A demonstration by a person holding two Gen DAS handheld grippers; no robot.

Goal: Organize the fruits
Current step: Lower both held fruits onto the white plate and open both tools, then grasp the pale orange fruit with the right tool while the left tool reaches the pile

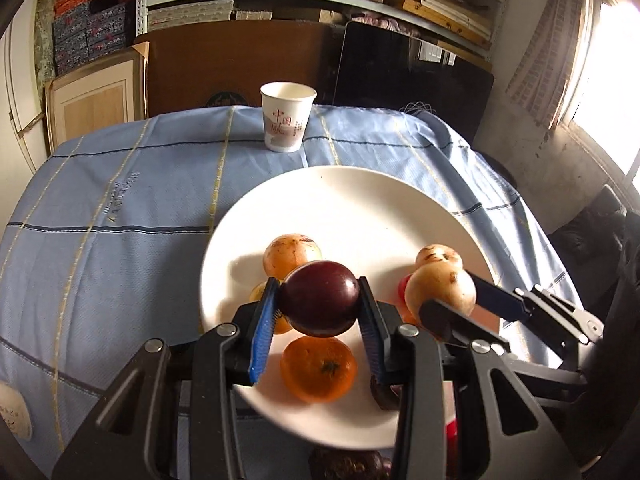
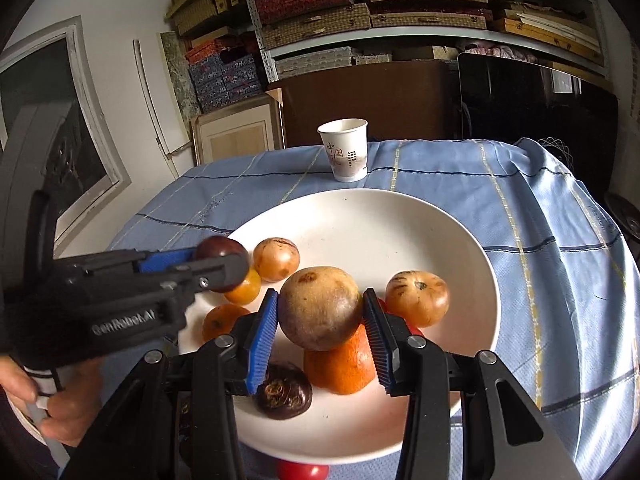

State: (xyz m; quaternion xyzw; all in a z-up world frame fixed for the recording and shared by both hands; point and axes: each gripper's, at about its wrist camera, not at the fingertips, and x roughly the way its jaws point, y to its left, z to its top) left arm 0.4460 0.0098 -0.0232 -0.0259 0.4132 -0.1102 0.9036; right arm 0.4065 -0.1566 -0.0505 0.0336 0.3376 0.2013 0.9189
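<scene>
- The left gripper [image 1: 319, 304] has its blue-padded fingers [image 1: 262, 330] clamped on a dark purple round fruit [image 1: 319, 305], a pad on each side, and holds it above the white plate [image 1: 360, 200].
- In the right wrist view the same gripper comes in from the left, with the purple fruit at its tip over the plate's left rim; a person's hand [image 2: 52, 400] grips its handle at the lower left.
- The right gripper [image 2: 320, 316] has its fingers [image 2: 264, 340] clamped on a tan, speckled round fruit [image 2: 320, 306], which hangs over the near middle of the plate.
- On the plate beneath the tan fruit lies an orange [image 2: 344, 368]; just left of it sits a dark wrinkled fruit [image 2: 284, 394].
- Two small orange fruits [image 2: 224, 320] lie at the plate's left side, one of them partly hidden behind the left gripper.
- A tan fruit with brown marks [image 2: 277, 259] sits farther back on the left, and another tan-orange fruit [image 2: 417, 298] rests on the right.
- A small red fruit [image 2: 302, 471] shows at the near edge, below the plate's rim.
- The plate stands on a table covered with a light blue checked cloth [image 2: 540, 220].
- A white paper cup [image 2: 345, 150] with red and dark print stands upright at the far side of the table, well apart from the plate.
- Shelves [image 2: 400, 20] stacked with patterned boxes fill the wall behind.
</scene>
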